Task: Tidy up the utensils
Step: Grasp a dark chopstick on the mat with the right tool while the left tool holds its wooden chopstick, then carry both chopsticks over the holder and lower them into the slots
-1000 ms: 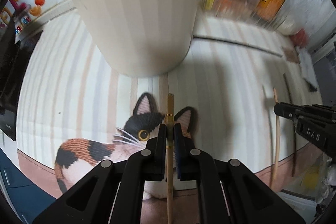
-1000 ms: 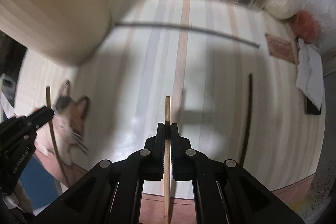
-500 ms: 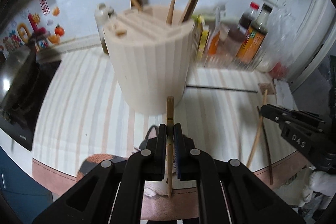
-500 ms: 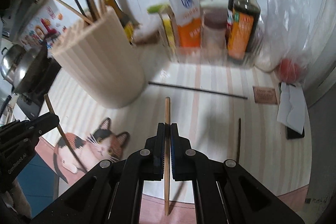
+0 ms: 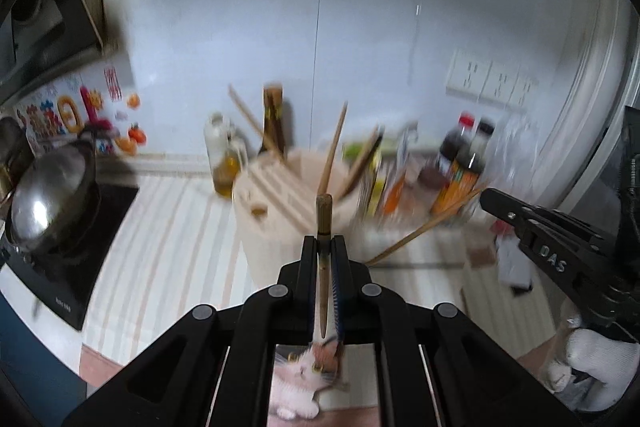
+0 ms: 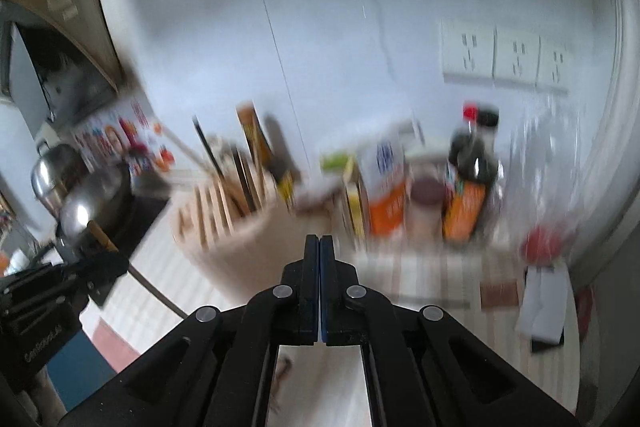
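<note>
The left wrist view shows the left tongs point(image 5: 323, 241) clamped on a brown chopstick point(image 5: 323, 215), which stands upright between the pads with its blunt end poking above them. Only this view shows a pale chopstick point(image 5: 424, 227) slanting down to the left from the tip of the right tongs point(image 6: 320, 241). Whether it is gripped there I cannot tell. A white-gloved hand point(image 5: 600, 363) carries those tongs at the right edge.

In the right wrist view the right jaws have just been closing and now meet flat, with nothing visible between them.

Both tongs tilt downward from above the striped counter point(image 5: 160, 247) toward the cream utensil holder point(image 5: 280, 223), which stands ahead with several chopsticks leaning in its slots. A cat-print mat point(image 5: 304, 371) lies below the left tongs. Both views are blurred.
</note>
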`<act>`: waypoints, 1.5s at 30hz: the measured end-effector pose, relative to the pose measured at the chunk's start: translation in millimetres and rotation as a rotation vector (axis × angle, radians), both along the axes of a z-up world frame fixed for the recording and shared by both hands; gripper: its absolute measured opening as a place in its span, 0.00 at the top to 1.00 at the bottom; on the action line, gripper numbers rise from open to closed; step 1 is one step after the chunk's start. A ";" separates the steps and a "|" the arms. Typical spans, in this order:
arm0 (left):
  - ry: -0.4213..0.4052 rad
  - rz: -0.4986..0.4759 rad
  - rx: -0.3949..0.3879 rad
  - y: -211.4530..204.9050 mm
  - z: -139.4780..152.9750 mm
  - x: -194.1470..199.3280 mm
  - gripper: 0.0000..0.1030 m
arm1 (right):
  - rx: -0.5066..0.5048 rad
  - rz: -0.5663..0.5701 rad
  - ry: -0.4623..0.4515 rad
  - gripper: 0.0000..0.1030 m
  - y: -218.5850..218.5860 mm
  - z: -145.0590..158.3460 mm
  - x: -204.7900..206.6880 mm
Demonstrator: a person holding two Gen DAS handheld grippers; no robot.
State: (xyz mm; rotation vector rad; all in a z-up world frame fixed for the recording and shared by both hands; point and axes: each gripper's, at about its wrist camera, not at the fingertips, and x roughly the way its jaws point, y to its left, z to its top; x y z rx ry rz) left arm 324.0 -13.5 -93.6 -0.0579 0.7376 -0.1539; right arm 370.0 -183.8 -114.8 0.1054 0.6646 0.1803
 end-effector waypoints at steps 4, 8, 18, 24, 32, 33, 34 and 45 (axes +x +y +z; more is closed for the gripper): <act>-0.080 0.006 -0.009 2.7 34.5 5.2 0.96 | 0.033 0.011 -0.041 1.00 0.0 33.0 13.2; -0.117 0.029 0.001 5.3 49.6 10.9 0.96 | 0.121 0.018 0.021 1.00 -9.4 41.7 28.4; 0.004 0.021 0.008 -7.9 3.9 13.3 0.96 | 0.145 -0.162 0.474 0.64 -80.7 -63.0 49.5; 0.085 -0.001 0.048 -41.3 -39.9 21.9 0.96 | -0.011 -0.250 0.721 0.64 -116.3 -152.4 47.9; 0.149 0.008 0.138 -84.2 -88.2 40.7 0.96 | -0.166 -0.301 0.874 0.66 -126.5 -229.6 57.3; 0.144 0.007 0.155 -86.6 -88.7 41.9 0.96 | -0.151 -0.299 0.855 0.76 -128.1 -233.5 56.0; 0.145 0.005 0.154 -89.8 -88.7 43.6 0.96 | -0.137 -0.290 0.842 0.82 -128.3 -236.1 55.3; 0.125 -0.021 0.147 -101.7 -74.3 43.2 0.96 | -0.120 -0.235 0.634 0.96 -120.4 -247.8 17.5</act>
